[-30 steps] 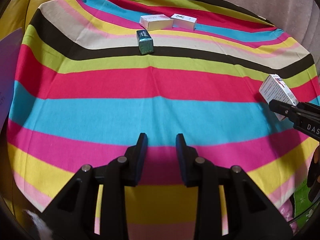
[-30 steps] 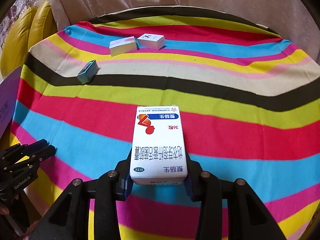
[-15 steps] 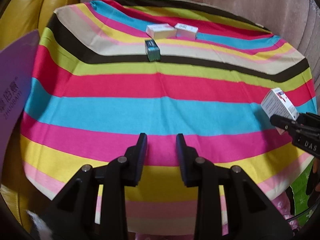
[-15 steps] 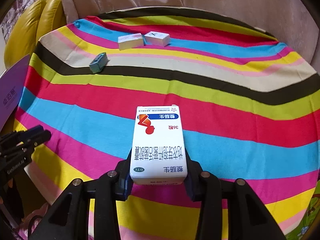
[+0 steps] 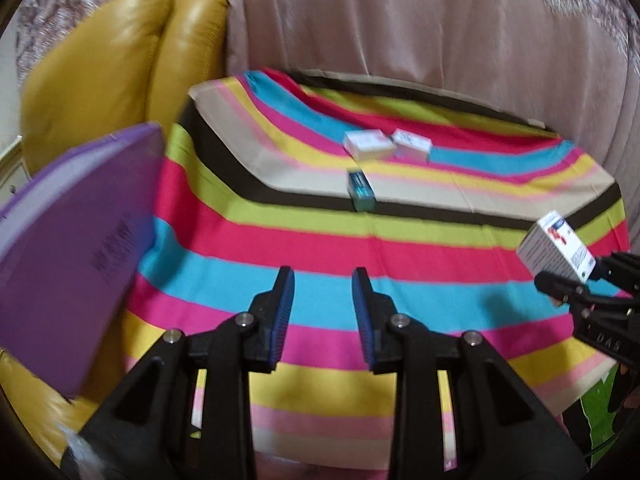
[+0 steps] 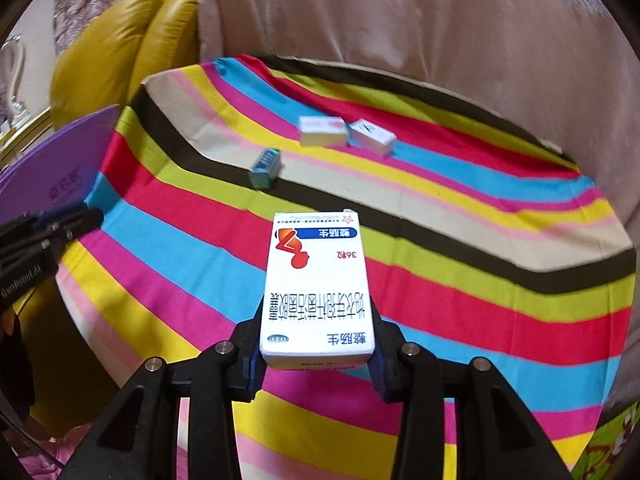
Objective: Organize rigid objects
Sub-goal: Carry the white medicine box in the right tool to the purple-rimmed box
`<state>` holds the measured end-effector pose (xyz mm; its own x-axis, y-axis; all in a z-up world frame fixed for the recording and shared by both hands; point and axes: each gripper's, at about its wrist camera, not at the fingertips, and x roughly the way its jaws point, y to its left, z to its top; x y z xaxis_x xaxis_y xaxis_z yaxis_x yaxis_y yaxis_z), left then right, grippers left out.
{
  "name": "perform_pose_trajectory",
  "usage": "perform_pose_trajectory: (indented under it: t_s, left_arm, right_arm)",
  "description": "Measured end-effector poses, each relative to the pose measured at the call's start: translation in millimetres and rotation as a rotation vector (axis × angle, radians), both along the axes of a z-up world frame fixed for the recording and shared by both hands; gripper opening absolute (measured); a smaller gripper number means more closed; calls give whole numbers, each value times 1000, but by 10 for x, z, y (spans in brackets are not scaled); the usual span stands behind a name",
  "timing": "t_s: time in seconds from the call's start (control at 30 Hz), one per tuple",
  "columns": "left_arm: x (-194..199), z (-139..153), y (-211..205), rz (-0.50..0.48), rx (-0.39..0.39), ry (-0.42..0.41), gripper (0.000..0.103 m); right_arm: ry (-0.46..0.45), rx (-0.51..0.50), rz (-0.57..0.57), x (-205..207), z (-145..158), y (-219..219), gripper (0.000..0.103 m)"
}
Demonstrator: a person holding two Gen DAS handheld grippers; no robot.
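Medicine box (image 6: 316, 288), white with a red figure and blue label, sits clamped in the right gripper (image 6: 316, 356) above the striped tablecloth (image 6: 460, 288). Left gripper (image 5: 323, 316) holds nothing, its jaws narrowly parted. Far back lie two white boxes (image 5: 368, 145) and what seems a teal carton (image 5: 361, 190).

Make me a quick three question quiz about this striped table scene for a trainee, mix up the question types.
1. True or false: the right tongs grip a white box.
2. How many boxes lie on the cloth? A) two B) three C) five
3. Fill in: the teal box lies nearer the camera than the two ____ boxes lying side by side.

Key:
1. True; the box sits clamped between the pads.
2. B; one teal, two white.
3. white

Note: the left tongs hold nothing, jaws narrowly apart.
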<state>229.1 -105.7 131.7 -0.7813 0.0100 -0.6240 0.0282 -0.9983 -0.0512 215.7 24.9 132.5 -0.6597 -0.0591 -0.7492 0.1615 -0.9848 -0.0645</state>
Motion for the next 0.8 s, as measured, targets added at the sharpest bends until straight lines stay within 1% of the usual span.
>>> perform_pose_trajectory:
  t_s: [0.2, 0.4, 0.63, 0.8]
  left_arm:
    - [110, 416, -306, 74, -1, 107, 34]
    - [222, 743, -761, 191, 10, 164, 34]
    - [387, 933, -1292, 318, -3, 211, 34]
    - [424, 984, -1670, 400, -4, 213, 34]
  right_arm:
    - [52, 18, 84, -89, 242, -327, 42]
    - [126, 33, 202, -235, 535, -849, 42]
    - [180, 31, 331, -399, 797, -1438, 42]
    - [206, 31, 449, -531, 957, -1964, 42]
